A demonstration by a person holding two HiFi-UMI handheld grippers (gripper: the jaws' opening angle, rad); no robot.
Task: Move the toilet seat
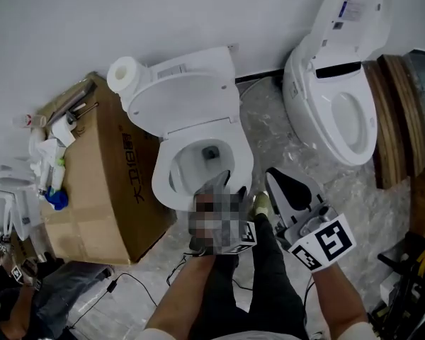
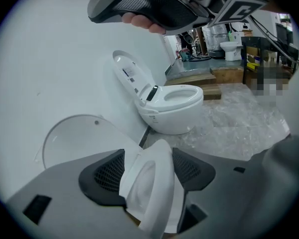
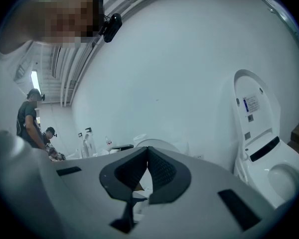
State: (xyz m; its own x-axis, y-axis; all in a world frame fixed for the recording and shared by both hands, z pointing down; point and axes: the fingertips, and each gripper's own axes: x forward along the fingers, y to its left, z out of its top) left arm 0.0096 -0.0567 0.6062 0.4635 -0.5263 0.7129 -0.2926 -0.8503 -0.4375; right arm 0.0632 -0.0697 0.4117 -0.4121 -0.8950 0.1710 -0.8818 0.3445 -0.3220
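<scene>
Glossy white ceramic toilet (image 1: 180, 69) against a plain wall, with its oval lid (image 1: 188, 99) raised. The toilet seat (image 1: 163, 179), a smooth white plastic ring, sat at the top of the bowl. The left gripper (image 1: 223, 184) had its black, mesh-textured pads (image 2: 107, 176) closed on the seat's front rim. The right gripper (image 1: 275, 179) hung just beside the bowl, its jaws pressed together on nothing. A paper roll (image 1: 124, 74) stood on the cistern. The brown cardboard box (image 1: 110, 183) bore dark print, and the second toilet (image 1: 340, 112) carried a blue-and-white label (image 1: 343, 9); neither could be read.
</scene>
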